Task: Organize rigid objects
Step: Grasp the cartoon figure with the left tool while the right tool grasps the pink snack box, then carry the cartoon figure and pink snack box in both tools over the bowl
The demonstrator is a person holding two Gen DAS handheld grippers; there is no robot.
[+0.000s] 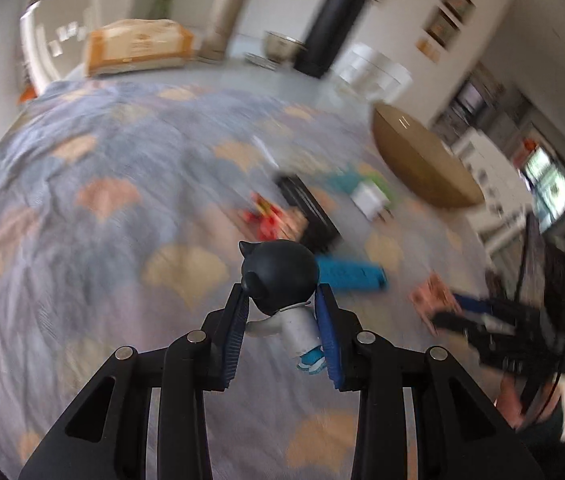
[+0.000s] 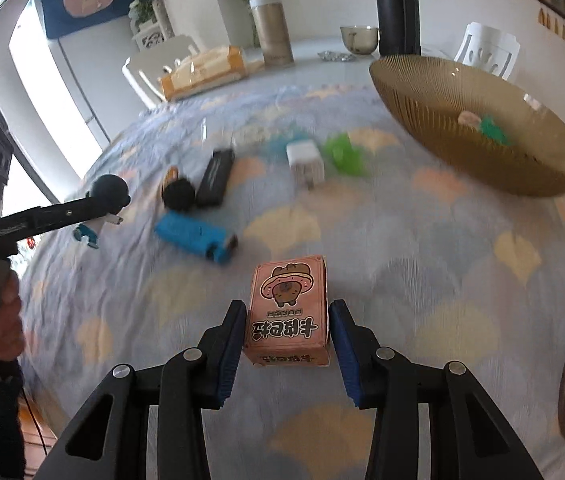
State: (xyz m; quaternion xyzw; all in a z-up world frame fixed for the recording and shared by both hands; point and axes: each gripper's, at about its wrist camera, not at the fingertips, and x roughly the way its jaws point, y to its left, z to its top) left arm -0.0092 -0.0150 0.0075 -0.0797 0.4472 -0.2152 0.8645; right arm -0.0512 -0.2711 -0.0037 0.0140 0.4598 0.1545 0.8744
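Left wrist view: the left gripper is clamped on a little figurine, dark round head pointing away from the camera, blue feet toward it, so its long axis runs along the fingers. The bowl sits ahead and well off to the right, past the blue block and the blurry pile of toys. Everything's motion-smeared here, so take that loosely.

Right wrist view: the right gripper has the pink box squeezed between its pads, printed face up, long side running forward. The bowl is up ahead to the right with a couple of bits already in it. I'd say the right hand is nearer the bowl, so it probably drops first.
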